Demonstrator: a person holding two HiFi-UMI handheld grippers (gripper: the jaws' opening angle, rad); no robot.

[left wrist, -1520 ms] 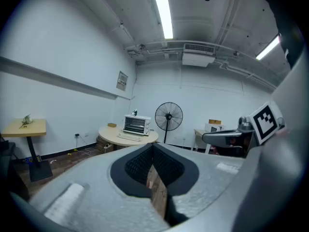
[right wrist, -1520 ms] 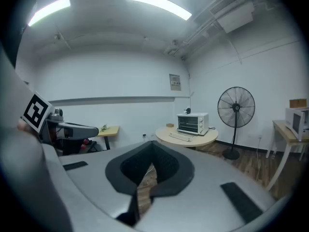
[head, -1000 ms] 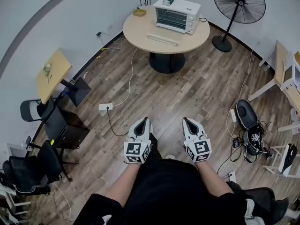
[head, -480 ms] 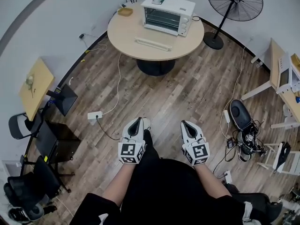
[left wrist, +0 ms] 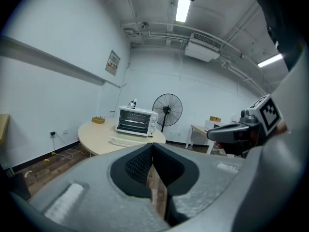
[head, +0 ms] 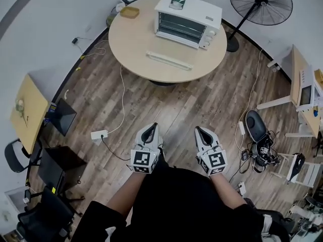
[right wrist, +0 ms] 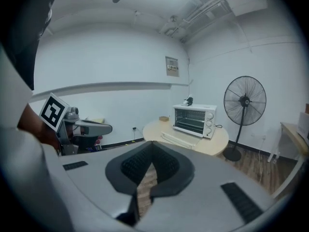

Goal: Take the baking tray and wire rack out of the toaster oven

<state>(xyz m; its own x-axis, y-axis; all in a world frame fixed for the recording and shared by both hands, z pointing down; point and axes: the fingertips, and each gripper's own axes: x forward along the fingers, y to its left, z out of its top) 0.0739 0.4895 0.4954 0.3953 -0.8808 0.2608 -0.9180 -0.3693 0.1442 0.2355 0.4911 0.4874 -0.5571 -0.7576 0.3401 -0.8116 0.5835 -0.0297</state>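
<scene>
Holding the grey left gripper [head: 153,126] and grey right gripper [head: 198,129] above wooden flooring [head: 186,105], jaws pressed together, gripping nothing. Facing the white boxy toaster oven [head: 187,20], well apart, on a round beige table [head: 136,44]. Judging baking tray and wire rack to be inside it, nothing taken out yet.

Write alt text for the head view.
From above, a person holds two grey two-jaw grippers, the left gripper and the right gripper, both shut and empty, over a wood-plank floor. Ahead, a white toaster oven stands on a round light-wood table, with a black pedestal fan beside the table.
</scene>
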